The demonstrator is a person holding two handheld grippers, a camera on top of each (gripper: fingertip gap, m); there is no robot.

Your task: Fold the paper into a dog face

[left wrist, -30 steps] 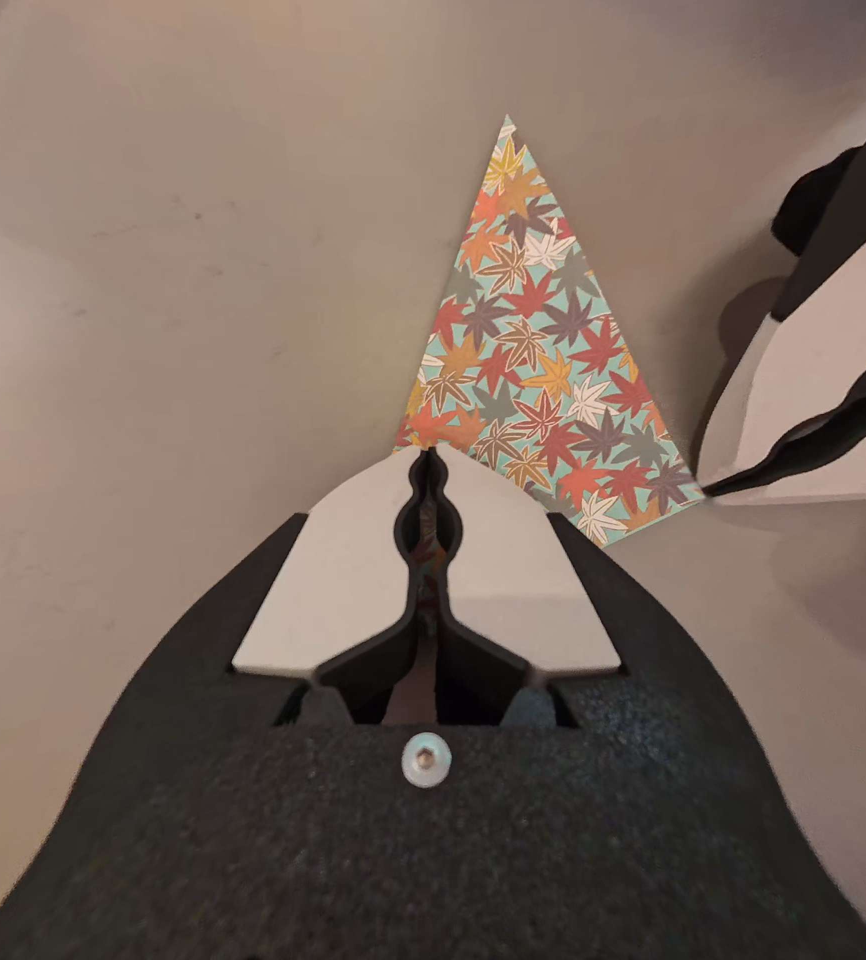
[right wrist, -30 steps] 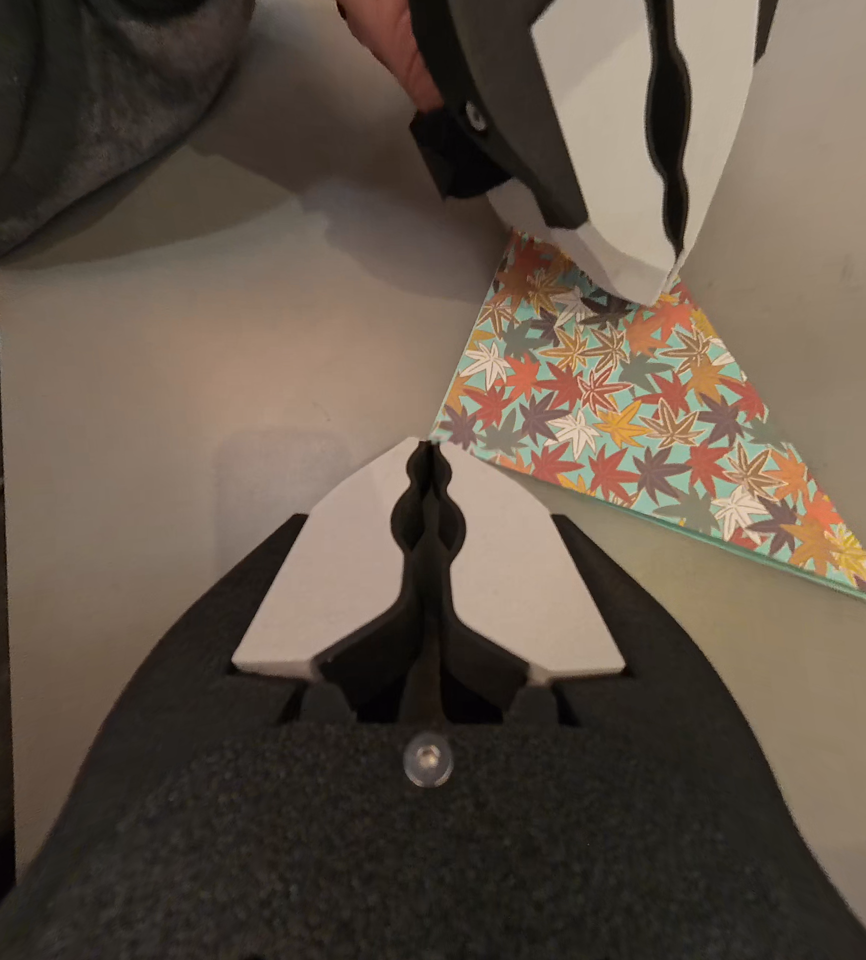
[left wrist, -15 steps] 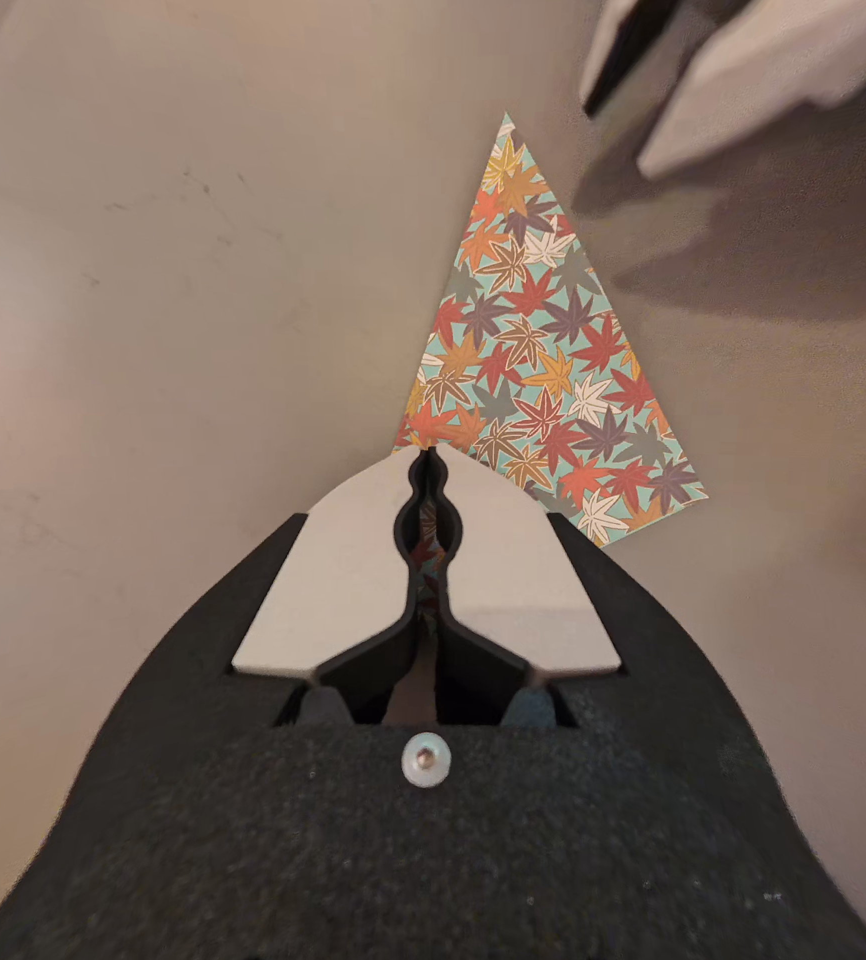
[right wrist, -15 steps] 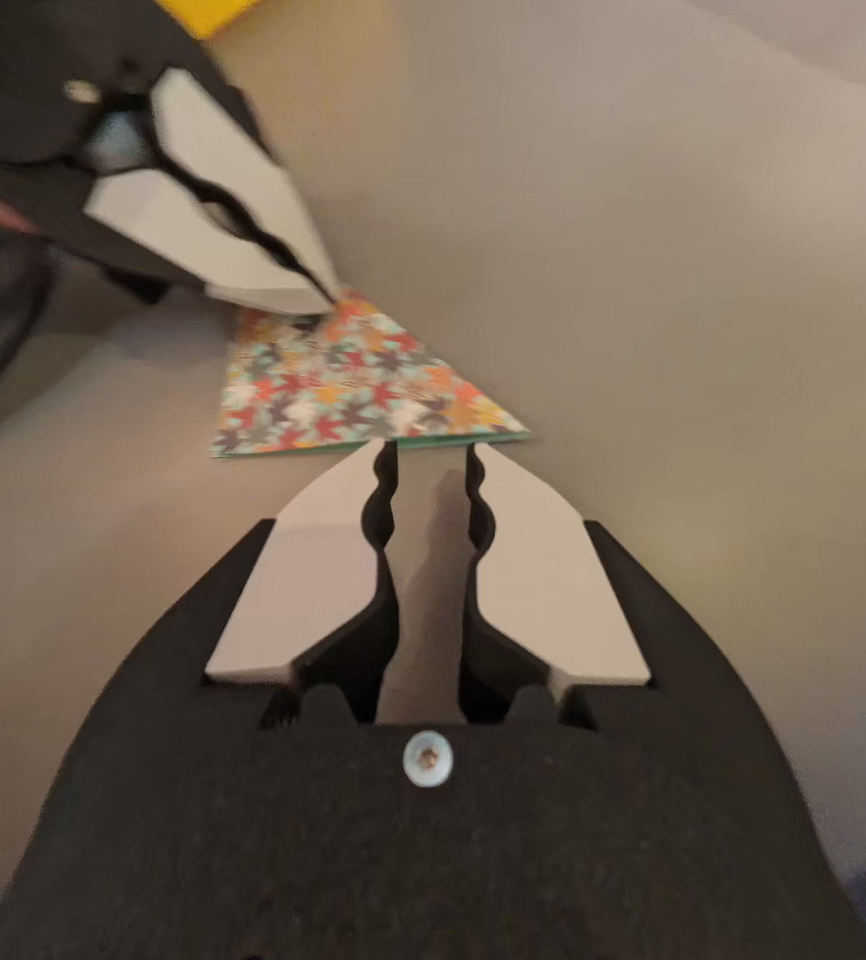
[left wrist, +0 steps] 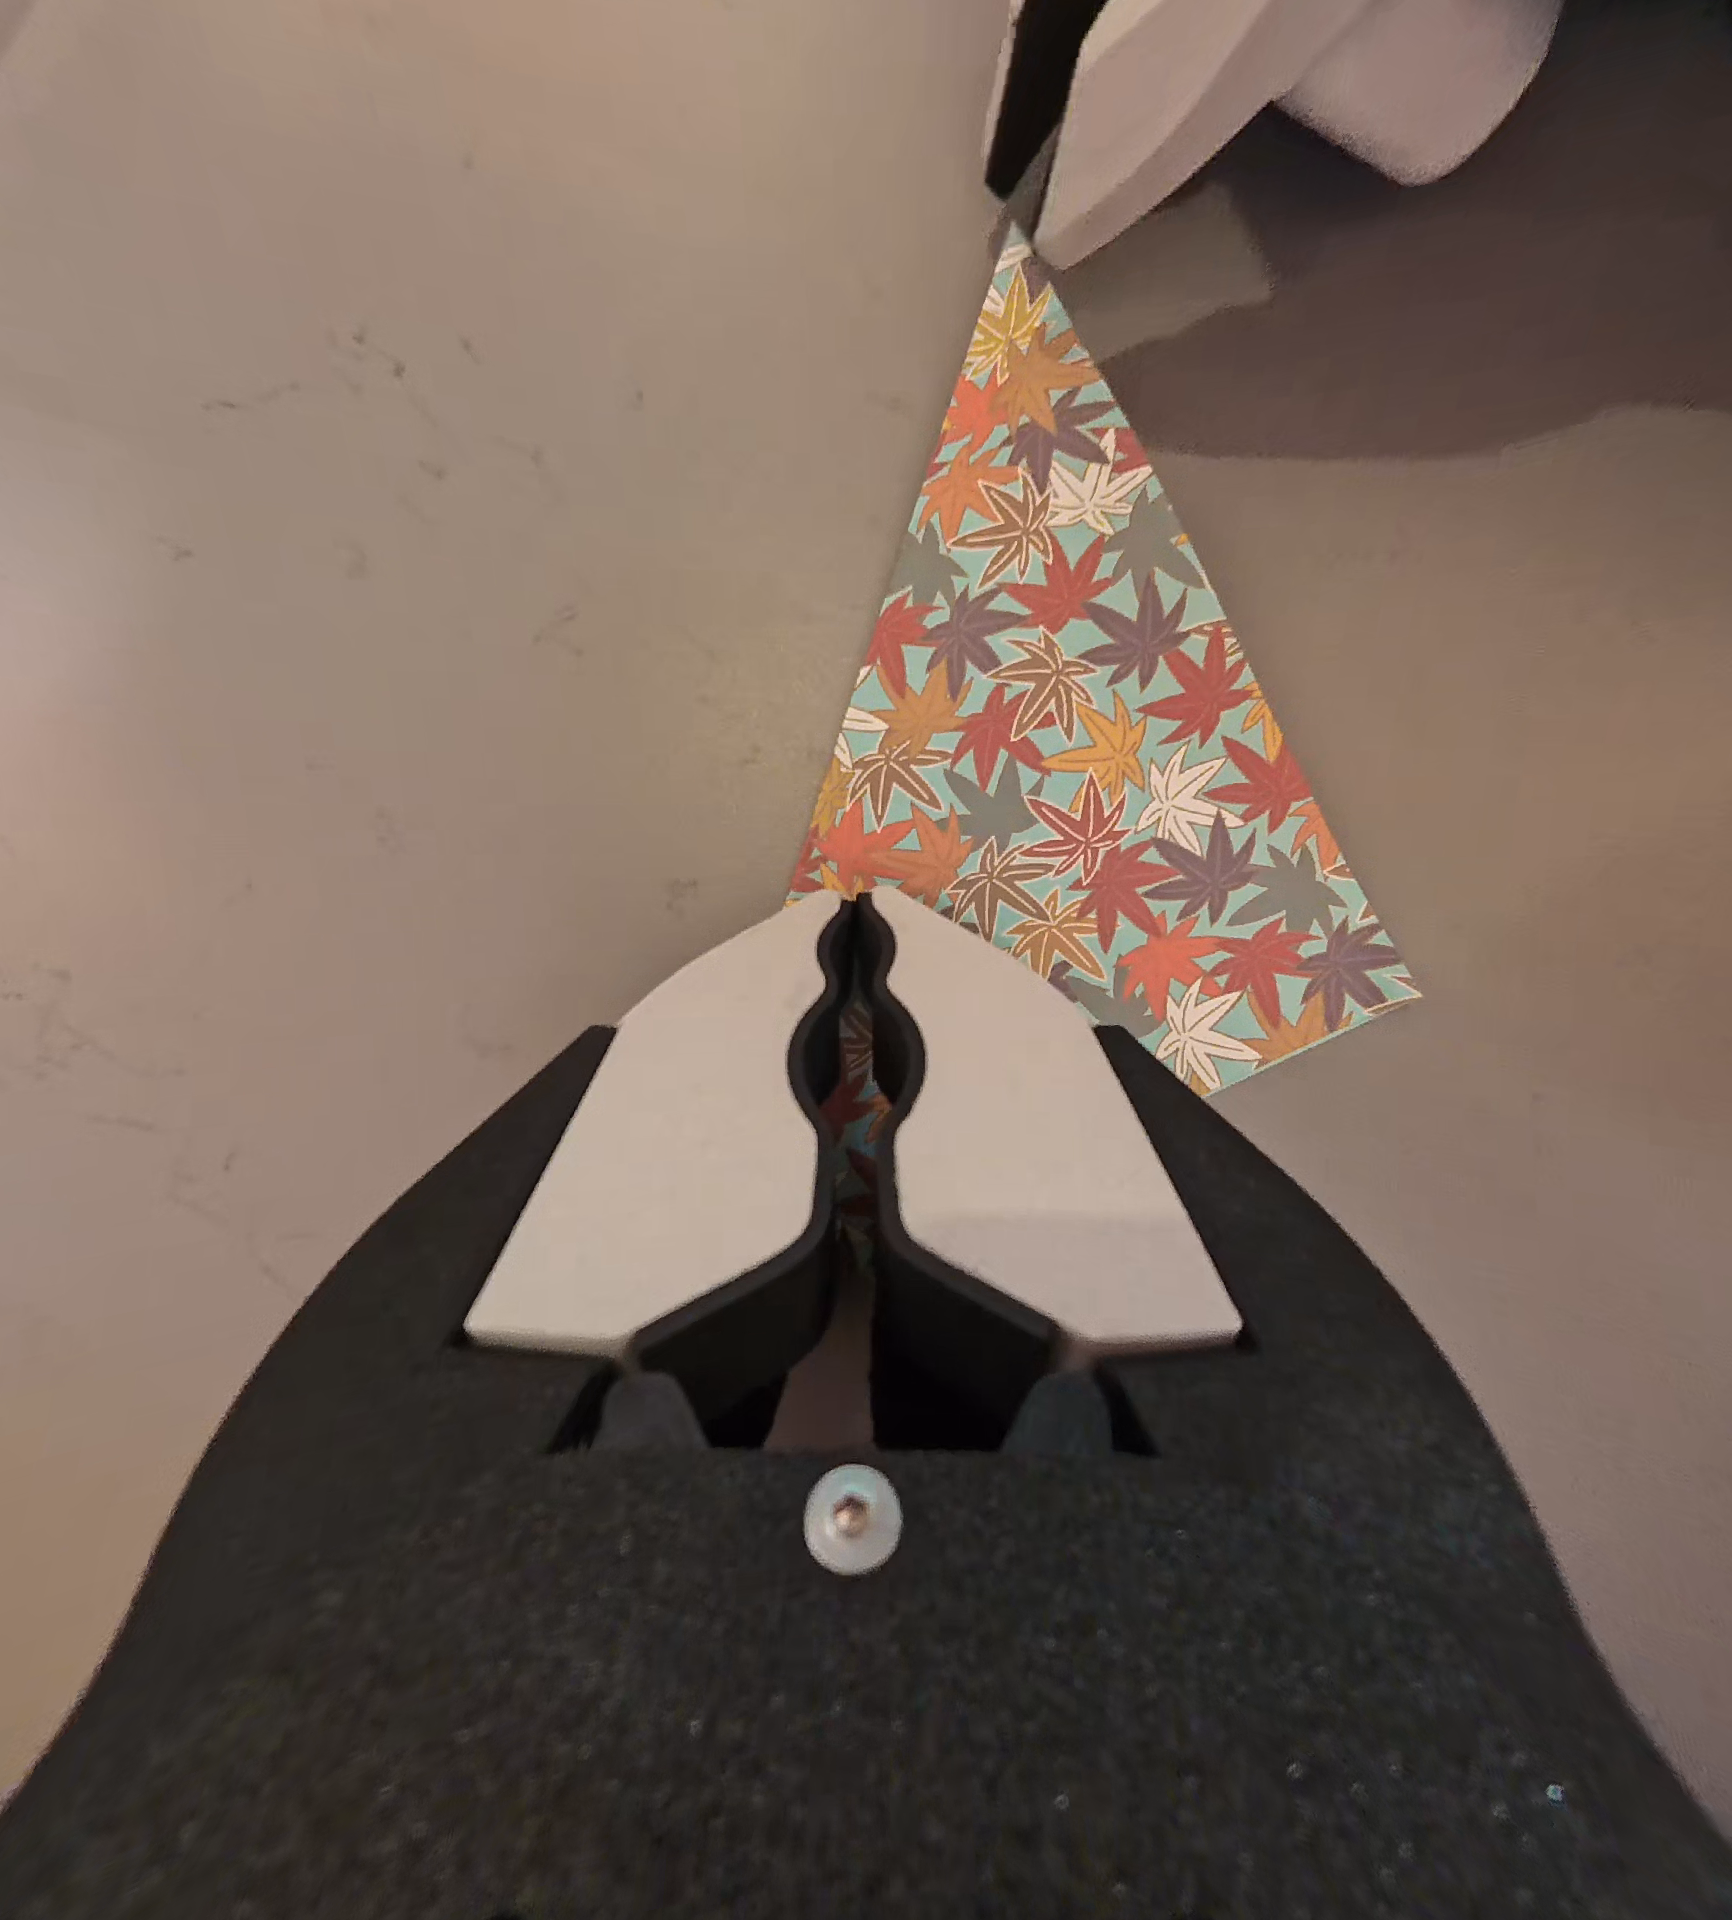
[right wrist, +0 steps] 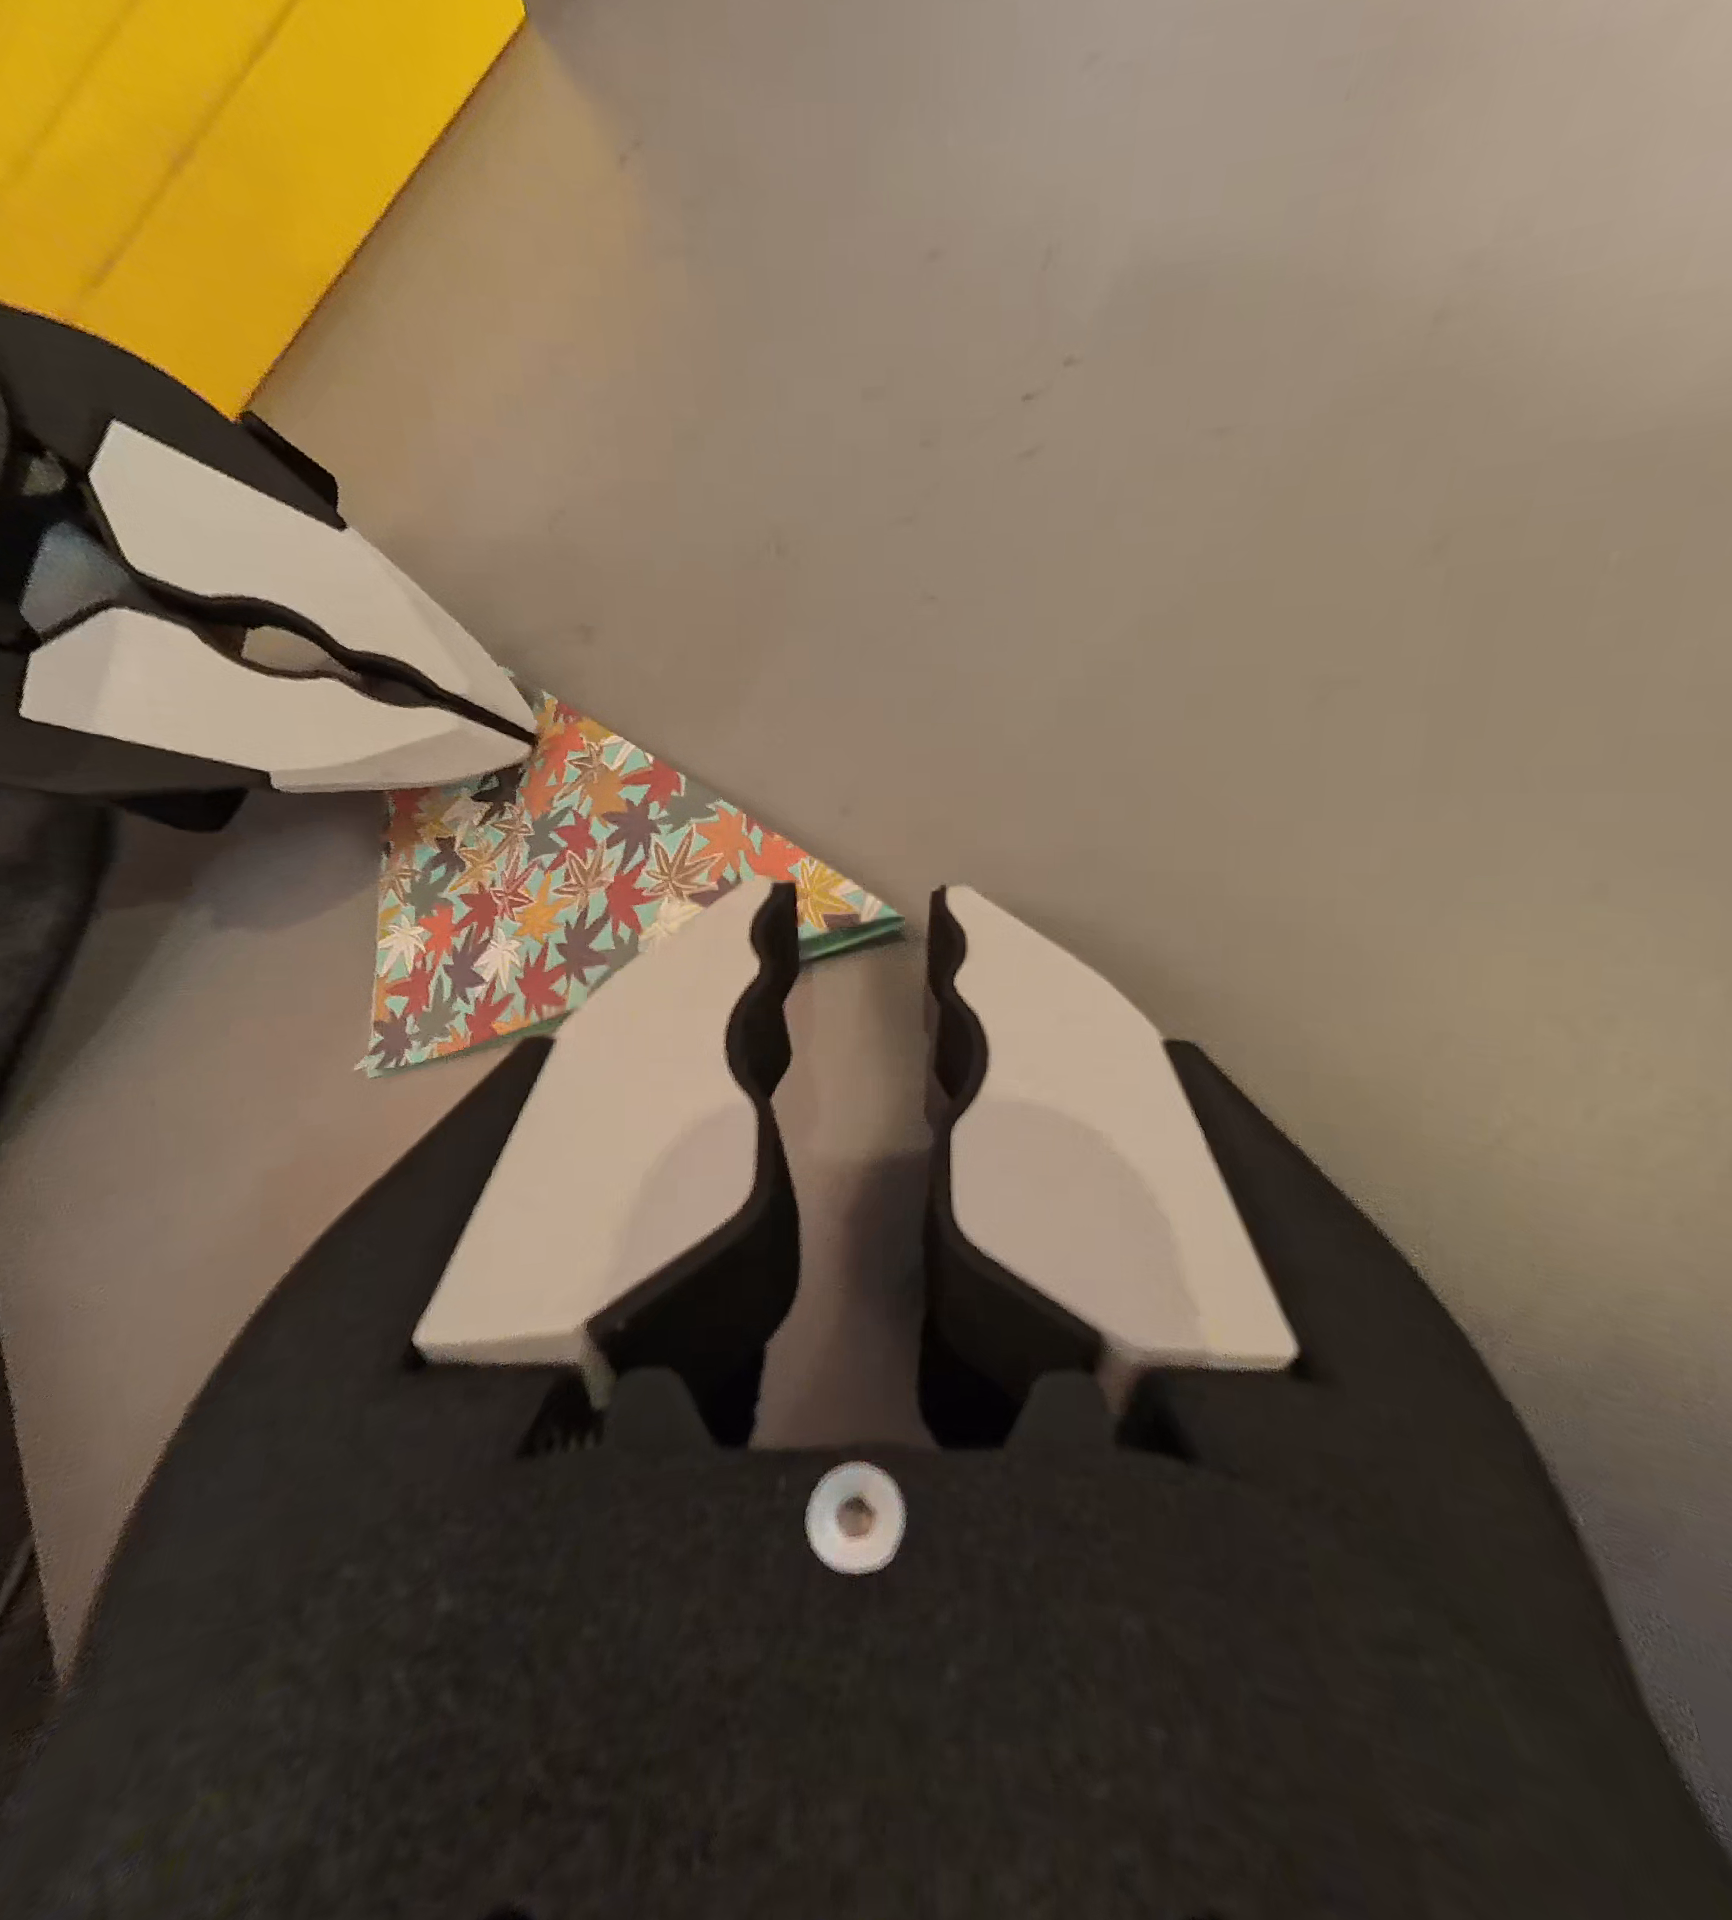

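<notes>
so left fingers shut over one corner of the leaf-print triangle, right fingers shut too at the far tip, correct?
Not quite. The right gripper is open: the right wrist view shows a clear gap between its fingers at the far tip of the paper. The left gripper is shut over its corner.

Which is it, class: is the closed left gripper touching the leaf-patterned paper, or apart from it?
Touching. In the left wrist view the left gripper is shut, its tip pressed on a corner of the paper, whose pattern shows through the slit between its fingers.
</notes>
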